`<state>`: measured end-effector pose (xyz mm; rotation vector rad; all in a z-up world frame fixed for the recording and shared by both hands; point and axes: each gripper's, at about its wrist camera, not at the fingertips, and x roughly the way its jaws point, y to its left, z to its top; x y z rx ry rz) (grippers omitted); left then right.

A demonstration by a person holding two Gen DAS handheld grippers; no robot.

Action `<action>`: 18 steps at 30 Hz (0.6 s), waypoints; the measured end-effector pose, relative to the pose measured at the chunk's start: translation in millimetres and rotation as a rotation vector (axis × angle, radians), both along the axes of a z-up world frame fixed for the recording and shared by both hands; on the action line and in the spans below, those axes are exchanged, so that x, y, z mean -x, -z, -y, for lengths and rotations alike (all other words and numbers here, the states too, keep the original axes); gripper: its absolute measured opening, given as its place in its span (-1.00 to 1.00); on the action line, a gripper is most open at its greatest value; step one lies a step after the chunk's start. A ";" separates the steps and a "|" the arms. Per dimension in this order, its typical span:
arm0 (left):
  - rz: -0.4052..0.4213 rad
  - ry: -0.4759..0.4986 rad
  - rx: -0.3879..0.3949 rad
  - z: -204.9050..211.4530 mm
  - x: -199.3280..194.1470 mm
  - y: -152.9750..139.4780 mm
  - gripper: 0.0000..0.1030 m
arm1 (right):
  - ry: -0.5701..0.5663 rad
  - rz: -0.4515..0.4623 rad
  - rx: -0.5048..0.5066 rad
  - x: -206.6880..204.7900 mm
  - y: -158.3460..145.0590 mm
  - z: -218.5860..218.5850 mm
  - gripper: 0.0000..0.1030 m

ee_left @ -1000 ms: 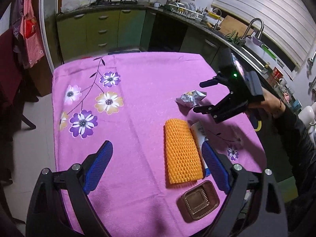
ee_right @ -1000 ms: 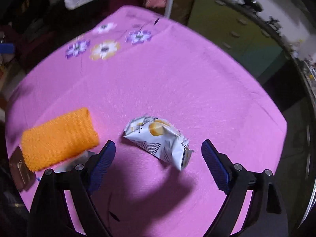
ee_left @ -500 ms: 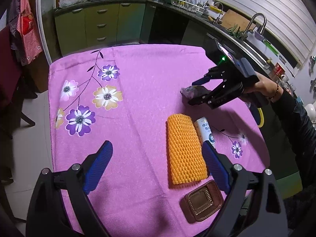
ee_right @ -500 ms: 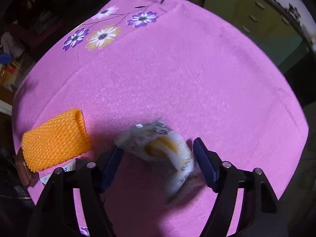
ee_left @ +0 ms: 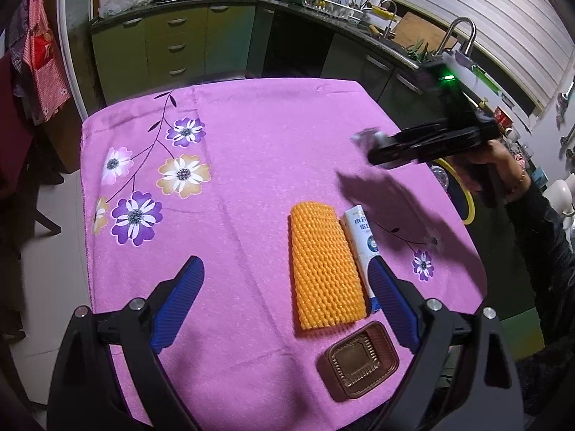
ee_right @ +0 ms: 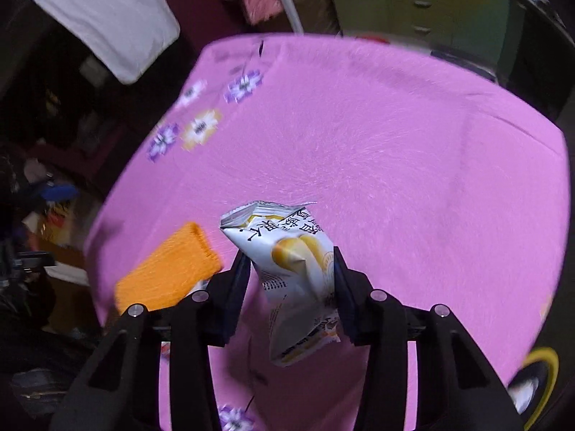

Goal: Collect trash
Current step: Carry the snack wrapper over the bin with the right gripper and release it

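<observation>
Clamped across its crinkled middle in the jaws of the right gripper (ee_right: 291,269), which have just been closing on it: the snack wrapper (ee_right: 287,269), clear of the pink table (ee_left: 251,136) at its far right, ready for carrying off. Parked at the near edge, jaws wide apart and empty: the left gripper (ee_left: 284,305), facing the orange foam net (ee_left: 325,265), the white tube (ee_left: 361,233) just right of it, the brown tray (ee_left: 359,359) nearest, all awaiting collection.

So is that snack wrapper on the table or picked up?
Picked up: the right gripper is shut on the snack wrapper, which hangs above the pink tablecloth.
</observation>
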<state>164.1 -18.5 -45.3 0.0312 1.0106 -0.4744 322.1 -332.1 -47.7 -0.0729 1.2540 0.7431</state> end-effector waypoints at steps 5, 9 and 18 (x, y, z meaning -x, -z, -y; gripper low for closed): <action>0.005 0.026 0.003 9.7 4.0 -0.1 0.71 | 0.150 0.064 0.024 29.9 -34.8 65.5 -0.13; 0.003 0.043 0.009 18.1 6.9 0.5 0.71 | 0.341 0.082 0.119 59.0 -41.5 149.6 -0.11; 0.006 0.075 -0.031 35.3 13.7 -1.4 0.72 | 0.643 -0.014 0.354 90.6 18.8 272.7 -0.09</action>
